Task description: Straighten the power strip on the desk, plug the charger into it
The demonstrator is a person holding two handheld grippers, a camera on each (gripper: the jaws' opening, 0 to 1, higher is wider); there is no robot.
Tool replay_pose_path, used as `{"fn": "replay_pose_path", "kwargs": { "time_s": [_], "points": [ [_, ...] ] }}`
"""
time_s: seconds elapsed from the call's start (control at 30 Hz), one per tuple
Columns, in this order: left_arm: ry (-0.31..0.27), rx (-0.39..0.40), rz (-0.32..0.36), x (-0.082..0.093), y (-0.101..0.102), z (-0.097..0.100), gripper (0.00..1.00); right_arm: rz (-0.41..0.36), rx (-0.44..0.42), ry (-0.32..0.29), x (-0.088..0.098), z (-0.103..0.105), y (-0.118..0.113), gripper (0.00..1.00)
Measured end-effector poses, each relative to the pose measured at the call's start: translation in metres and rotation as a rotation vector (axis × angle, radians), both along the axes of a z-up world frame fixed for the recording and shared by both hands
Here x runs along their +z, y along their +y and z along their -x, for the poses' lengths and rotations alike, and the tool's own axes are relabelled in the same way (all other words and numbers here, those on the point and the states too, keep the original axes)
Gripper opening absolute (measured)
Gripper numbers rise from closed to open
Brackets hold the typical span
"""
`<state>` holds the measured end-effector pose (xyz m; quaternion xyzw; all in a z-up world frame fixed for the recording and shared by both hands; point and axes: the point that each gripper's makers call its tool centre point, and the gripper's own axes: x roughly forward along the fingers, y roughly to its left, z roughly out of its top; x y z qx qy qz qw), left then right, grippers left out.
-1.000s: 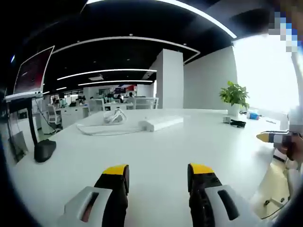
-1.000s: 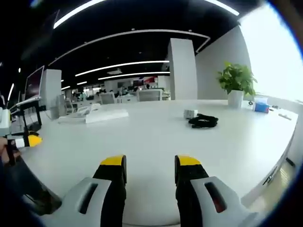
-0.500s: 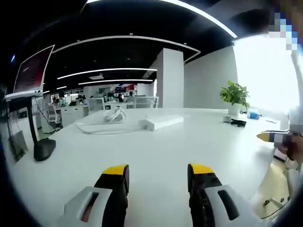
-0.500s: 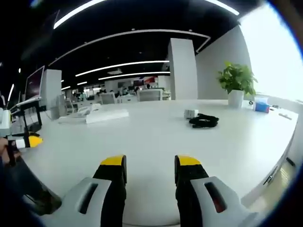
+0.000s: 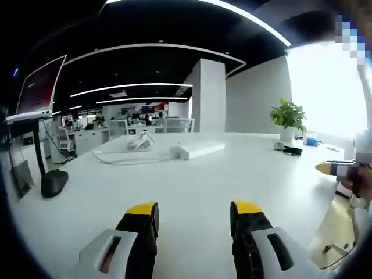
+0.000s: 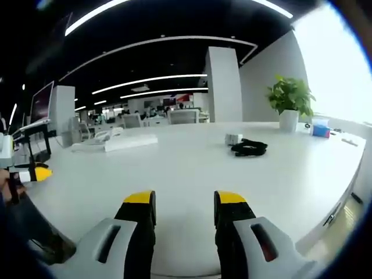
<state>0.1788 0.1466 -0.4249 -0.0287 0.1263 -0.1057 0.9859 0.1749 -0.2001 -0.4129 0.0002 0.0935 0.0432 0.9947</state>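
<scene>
Both my tongs hover low over the white tabletop [image 5: 192, 186], the left tongs [image 5: 193, 214] and the right tongs [image 6: 184, 204] each with jaws parted and nothing between them. The power strip [image 5: 197, 150] lies well away, centre of the left gripper view, at an angle with its white cable [image 5: 119, 160] looping off to the left; the charger [image 6: 234, 139] sits just beside its coiled black cord [image 6: 250, 148], right of centre in the right gripper view. My worry is the reach: pushing one end of the strip could spin it further askew or drag that loop of cable. The charger is small, so I could pinch the cord instead. The plant pot [image 6: 289, 121] stands beyond it, and a careless sweep might knock it.
</scene>
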Motion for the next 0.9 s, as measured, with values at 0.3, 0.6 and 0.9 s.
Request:
{"fn": "replay_pose_path", "kwargs": {
  "time_s": [0.3, 0.6, 0.9],
  "points": [
    [-0.013, 0.032, 0.008, 0.0029, 0.0069, -0.0003, 0.51, 0.003, -0.001, -0.001, 0.0004, 0.0002, -0.0004, 0.39],
    [-0.012, 0.039, 0.014, 0.0031, 0.0088, -0.0007, 0.51, 0.009, -0.003, -0.003, 0.0018, -0.0003, -0.0009, 0.39],
    [-0.014, 0.048, 0.005, 0.0033, 0.0098, -0.0024, 0.51, 0.015, 0.005, -0.007, 0.0041, -0.0053, 0.0013, 0.39]
  ]
}}
